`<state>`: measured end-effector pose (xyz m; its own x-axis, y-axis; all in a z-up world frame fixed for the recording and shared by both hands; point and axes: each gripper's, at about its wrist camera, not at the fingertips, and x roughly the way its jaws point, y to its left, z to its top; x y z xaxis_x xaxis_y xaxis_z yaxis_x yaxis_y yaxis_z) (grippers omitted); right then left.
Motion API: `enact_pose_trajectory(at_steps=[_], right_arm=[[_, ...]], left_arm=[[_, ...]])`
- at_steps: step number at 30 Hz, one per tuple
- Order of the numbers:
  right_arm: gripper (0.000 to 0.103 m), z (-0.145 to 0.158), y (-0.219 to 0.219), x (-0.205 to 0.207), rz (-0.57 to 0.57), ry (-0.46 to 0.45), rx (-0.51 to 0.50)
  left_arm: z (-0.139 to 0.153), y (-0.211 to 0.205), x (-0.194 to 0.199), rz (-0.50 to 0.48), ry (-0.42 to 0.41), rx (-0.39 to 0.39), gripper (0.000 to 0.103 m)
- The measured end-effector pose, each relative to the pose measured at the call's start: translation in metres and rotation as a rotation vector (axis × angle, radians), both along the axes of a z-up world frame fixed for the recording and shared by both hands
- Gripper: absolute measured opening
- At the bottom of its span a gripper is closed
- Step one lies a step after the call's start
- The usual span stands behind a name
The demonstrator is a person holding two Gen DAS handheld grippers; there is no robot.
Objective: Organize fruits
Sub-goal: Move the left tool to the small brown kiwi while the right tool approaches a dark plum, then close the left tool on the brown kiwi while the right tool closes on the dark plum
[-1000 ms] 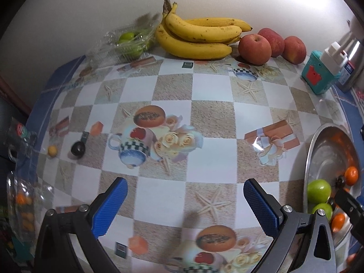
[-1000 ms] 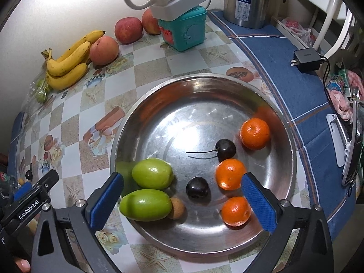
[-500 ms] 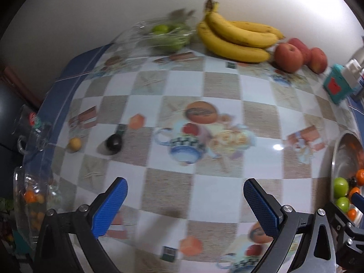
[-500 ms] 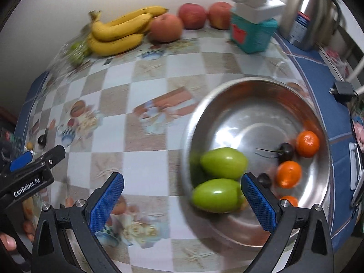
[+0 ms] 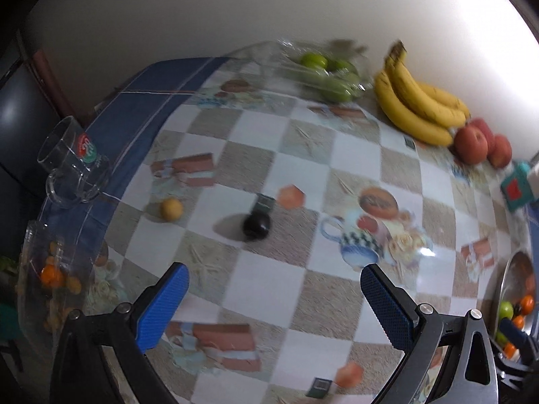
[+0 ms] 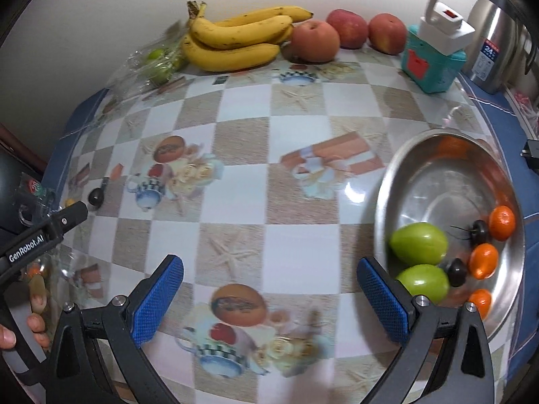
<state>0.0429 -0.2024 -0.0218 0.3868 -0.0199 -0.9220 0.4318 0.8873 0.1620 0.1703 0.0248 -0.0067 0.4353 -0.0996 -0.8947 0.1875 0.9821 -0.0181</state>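
Observation:
My left gripper (image 5: 274, 289) is open and empty above the checked tablecloth. A dark cherry (image 5: 256, 226) lies just ahead of it, and a small yellow fruit (image 5: 171, 209) lies to its left. My right gripper (image 6: 269, 286) is open and empty over the cloth, left of the steel bowl (image 6: 397, 171). The bowl holds two green fruits (image 6: 418, 243), two dark cherries (image 6: 479, 230) and several small oranges (image 6: 502, 222). The cherry also shows in the right wrist view (image 6: 95, 197), far left.
Bananas (image 6: 235, 38), three apples (image 6: 315, 41) and a bag of green fruits (image 5: 328, 74) lie along the back wall. A teal box (image 6: 433, 65) and a steel kettle (image 6: 495, 50) stand at the back right. A glass mug (image 5: 72, 165) and a clear container (image 5: 50, 282) sit at the left edge.
Both grippers have swung left. The left one has come nearer the dark cherry and yellow fruit. The bowl has slid to the right side of the right wrist view.

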Motion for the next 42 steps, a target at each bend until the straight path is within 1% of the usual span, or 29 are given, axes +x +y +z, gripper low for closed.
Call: enact_pose_trajectory(at_steps=[4, 8, 10, 12, 14, 15, 16, 17, 20, 21, 22, 23, 27, 28, 29, 30, 33, 34, 35, 37, 39, 40, 41, 42], right_arm=[[0.102, 0.004, 0.018, 0.011, 0.024, -0.023, 0.004], [0.102, 0.005, 0.036, 0.024, 0.055, -0.052, 0.027], [0.102, 0.006, 0.045, 0.031, 0.069, -0.065, 0.042], [0.102, 0.005, 0.055, 0.039, 0.081, -0.071, 0.047], [0.102, 0.004, 0.071, 0.056, 0.108, -0.075, 0.067], [0.102, 0.004, 0.071, 0.056, 0.108, -0.075, 0.067], [0.102, 0.003, 0.080, 0.069, 0.124, -0.076, 0.073], [0.102, 0.003, 0.080, 0.069, 0.124, -0.076, 0.073], [0.102, 0.000, 0.096, 0.090, 0.143, -0.066, 0.082], [0.102, -0.001, 0.100, 0.095, 0.153, -0.065, 0.084], [0.101, -0.003, 0.114, 0.109, 0.181, -0.061, 0.084], [0.101, -0.003, 0.114, 0.109, 0.181, -0.061, 0.084], [0.100, -0.010, 0.140, 0.133, 0.247, -0.033, 0.046], [0.097, -0.014, 0.153, 0.145, 0.278, -0.018, 0.023], [0.095, -0.014, 0.153, 0.145, 0.278, -0.018, 0.023], [0.094, -0.019, 0.162, 0.154, 0.296, -0.006, 0.012], [0.092, -0.025, 0.169, 0.161, 0.311, 0.004, 0.010], [0.086, -0.028, 0.173, 0.164, 0.318, 0.009, 0.008], [0.082, -0.031, 0.177, 0.168, 0.325, 0.015, 0.003], [0.081, -0.037, 0.183, 0.174, 0.334, 0.029, -0.005], [0.079, -0.042, 0.187, 0.178, 0.343, 0.041, -0.008], [0.075, -0.044, 0.190, 0.180, 0.349, 0.045, -0.011], [0.074, -0.046, 0.191, 0.181, 0.355, 0.048, -0.015], [0.073, -0.049, 0.193, 0.184, 0.354, 0.054, -0.023]], left_arm=[[0.002, 0.019, 0.011, -0.009, -0.028, -0.001, 0.103], [-0.005, 0.038, 0.022, 0.002, -0.012, -0.038, 0.102], [-0.008, 0.047, 0.026, 0.023, -0.002, -0.057, 0.100], [-0.010, 0.057, 0.031, 0.048, 0.004, -0.075, 0.093], [-0.011, 0.065, 0.037, 0.068, 0.003, -0.089, 0.092], [-0.012, 0.069, 0.040, 0.077, 0.002, -0.091, 0.091], [-0.013, 0.072, 0.042, 0.083, 0.004, -0.095, 0.090], [-0.014, 0.075, 0.044, 0.091, 0.006, -0.101, 0.089], [-0.020, 0.083, 0.052, 0.108, 0.015, -0.117, 0.087], [-0.022, 0.088, 0.056, 0.118, 0.020, -0.128, 0.083], [-0.023, 0.091, 0.058, 0.128, 0.023, -0.135, 0.081], [-0.026, 0.096, 0.061, 0.142, 0.029, -0.142, 0.080], [-0.032, 0.110, 0.070, 0.157, 0.031, -0.163, 0.080], [-0.034, 0.114, 0.073, 0.163, 0.032, -0.168, 0.080], [-0.035, 0.117, 0.074, 0.168, 0.033, -0.168, 0.077], [-0.037, 0.120, 0.076, 0.174, 0.034, -0.165, 0.073], [-0.041, 0.123, 0.079, 0.165, 0.036, -0.165, 0.072], [-0.043, 0.123, 0.080, 0.162, 0.042, -0.167, 0.072], [-0.045, 0.123, 0.081, 0.160, 0.048, -0.171, 0.069], [-0.050, 0.120, 0.083, 0.153, 0.058, -0.173, 0.064], [-0.054, 0.117, 0.086, 0.146, 0.067, -0.168, 0.057], [-0.055, 0.116, 0.085, 0.141, 0.072, -0.169, 0.055], [-0.057, 0.115, 0.085, 0.137, 0.077, -0.171, 0.052], [-0.058, 0.114, 0.086, 0.133, 0.081, -0.172, 0.052]])
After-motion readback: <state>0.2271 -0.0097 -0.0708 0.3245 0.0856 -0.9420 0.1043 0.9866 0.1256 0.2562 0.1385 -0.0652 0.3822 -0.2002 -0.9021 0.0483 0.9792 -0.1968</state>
